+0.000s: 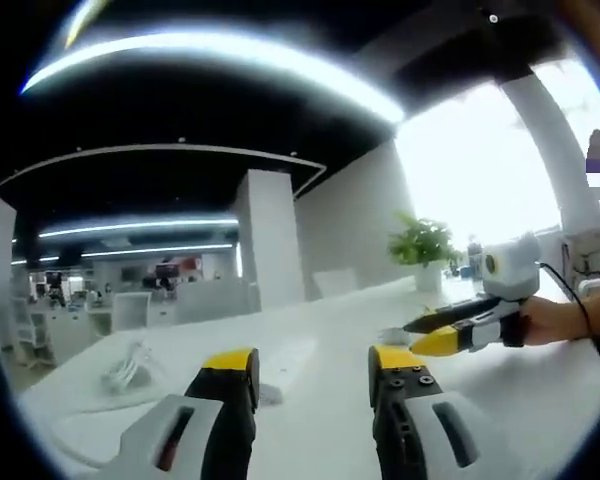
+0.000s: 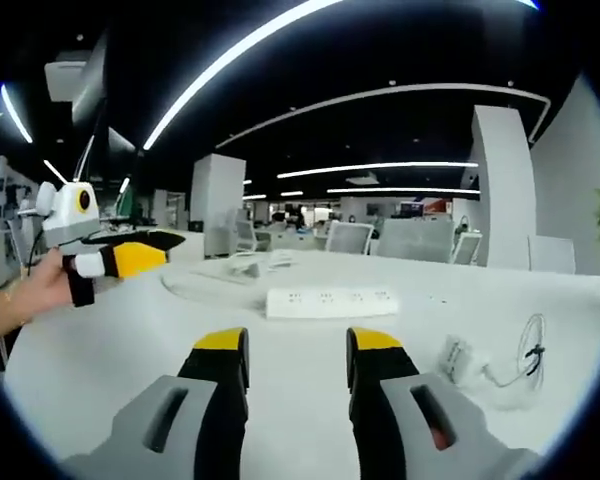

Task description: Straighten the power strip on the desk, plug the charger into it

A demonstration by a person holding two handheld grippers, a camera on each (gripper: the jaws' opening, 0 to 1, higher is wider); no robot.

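A white power strip [image 2: 330, 300] lies flat on the white desk [image 2: 110, 350], ahead of my right gripper [image 2: 298, 345], whose jaws stand open with nothing between them. The white charger [image 2: 458, 358] with its coiled cable [image 2: 528, 350] rests on the desk to the right of that gripper. In the left gripper view the power strip [image 1: 292, 360] shows faintly just beyond my open, empty left gripper [image 1: 313, 362]. Each gripper appears in the other's view, held by a hand: the right gripper [image 1: 445, 335] and the left gripper [image 2: 130, 255], both above the desk.
A bundle of white cable [image 1: 130, 368] lies on the desk at the left. More white cord [image 2: 245, 265] lies behind the strip. A potted plant [image 1: 422, 250] stands at the desk's far end. Chairs [image 2: 350, 238] and pillars [image 1: 270, 235] stand beyond the desk.
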